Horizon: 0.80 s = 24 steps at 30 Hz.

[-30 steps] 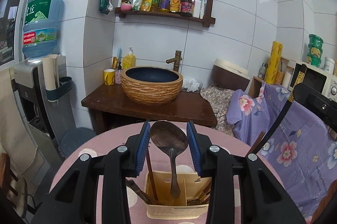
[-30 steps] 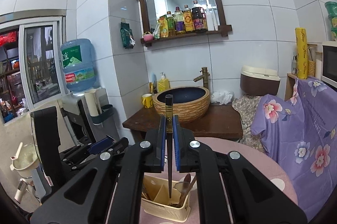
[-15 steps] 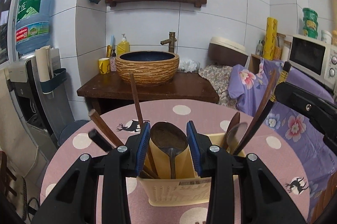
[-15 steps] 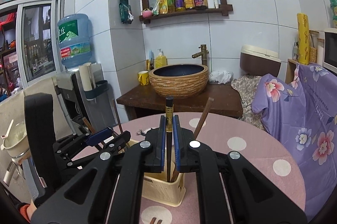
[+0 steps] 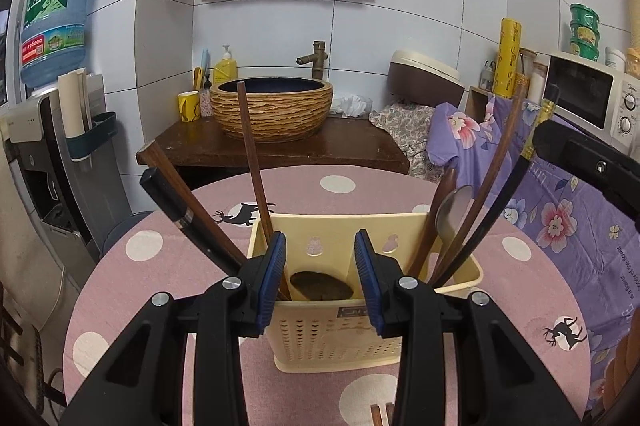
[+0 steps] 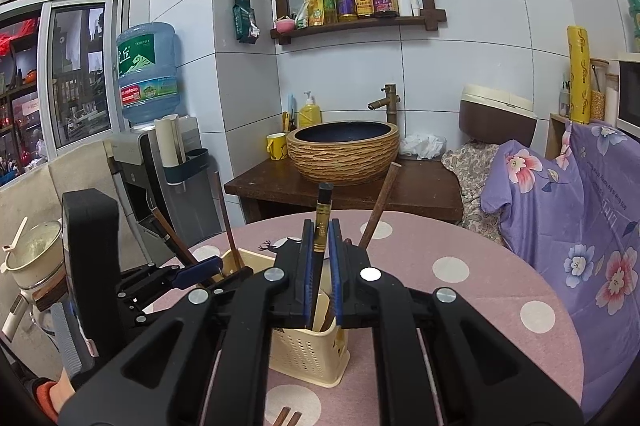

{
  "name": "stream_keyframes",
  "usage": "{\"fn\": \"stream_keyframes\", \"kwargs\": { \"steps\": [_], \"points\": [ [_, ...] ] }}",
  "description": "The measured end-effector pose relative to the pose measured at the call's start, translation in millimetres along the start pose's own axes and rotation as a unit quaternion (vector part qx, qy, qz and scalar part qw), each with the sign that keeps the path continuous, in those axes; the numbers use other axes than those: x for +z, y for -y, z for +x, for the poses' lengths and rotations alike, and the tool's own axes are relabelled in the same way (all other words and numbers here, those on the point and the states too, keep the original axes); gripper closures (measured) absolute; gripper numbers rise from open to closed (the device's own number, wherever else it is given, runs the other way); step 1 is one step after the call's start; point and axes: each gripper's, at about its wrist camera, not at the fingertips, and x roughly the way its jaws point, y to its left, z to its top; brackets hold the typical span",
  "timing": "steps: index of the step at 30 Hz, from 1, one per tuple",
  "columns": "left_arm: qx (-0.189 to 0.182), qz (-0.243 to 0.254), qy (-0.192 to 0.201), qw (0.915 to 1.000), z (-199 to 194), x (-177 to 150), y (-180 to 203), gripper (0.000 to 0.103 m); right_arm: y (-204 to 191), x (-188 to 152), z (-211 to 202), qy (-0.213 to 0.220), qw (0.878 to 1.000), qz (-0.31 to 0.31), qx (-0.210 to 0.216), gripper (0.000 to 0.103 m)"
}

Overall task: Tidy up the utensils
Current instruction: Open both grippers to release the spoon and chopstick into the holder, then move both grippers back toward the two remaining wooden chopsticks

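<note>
A cream plastic utensil holder stands on the round pink dotted table; it also shows in the right wrist view. My left gripper is open, its blue pads astride the holder's middle compartment, where a dark wooden spoon bowl sits low inside. Several wooden utensils lean in the side compartments. My right gripper is over the holder with a black gold-banded chopstick between its pads, which stand slightly apart.
A chopstick pair lies on the table at the near edge. Behind the table stand a wooden vanity with a woven basin, a water dispenser at left and a purple floral cloth at right.
Both grippers have come down to the holder. The wooden spoon dropped from between my left pads into the middle compartment. The chopstick sank lower and my right pads parted a little.
</note>
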Motion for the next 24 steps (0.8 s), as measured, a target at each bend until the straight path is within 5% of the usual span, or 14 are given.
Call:
{"fn": "stream_keyframes", "kwargs": {
  "steps": [2,4,5,10,13,19,24],
  "points": [
    [-0.008,-0.006,0.0,1.0,-5.1,-1.3,-2.3,0.063,2.5,-0.9,-5.2,0.008,1.0,0.003,-0.001,0.084],
    [-0.022,-0.018,0.004,0.9996,-14.8,-3.9,-5.7,0.054,4.6,-2.3,-11.6,0.018,1.0,0.007,0.003,0.059],
    [-0.027,-0.023,0.007,0.9993,-19.6,-5.7,-7.2,0.051,4.8,-2.7,-15.2,0.023,1.0,0.008,0.003,0.056],
    [-0.034,-0.036,0.013,0.9987,-51.0,-27.8,-11.8,0.032,0.0,-13.8,-40.2,0.034,0.999,-0.004,-0.019,0.048],
    [-0.026,-0.035,-0.016,0.9989,-57.3,-50.1,-14.7,0.026,-5.2,-27.9,-49.5,0.017,0.999,-0.012,-0.029,0.044],
    [-0.02,-0.034,-0.096,0.9946,-50.7,-107.7,-21.5,0.026,-7.6,-82.3,-43.4,-0.073,0.997,0.009,-0.025,0.042],
    [-0.006,-0.052,-0.124,0.9909,-53.4,-143.0,-30.6,0.027,-13.3,-130.5,-23.3,-0.153,0.988,0.029,-0.017,0.042]
  ]
}}
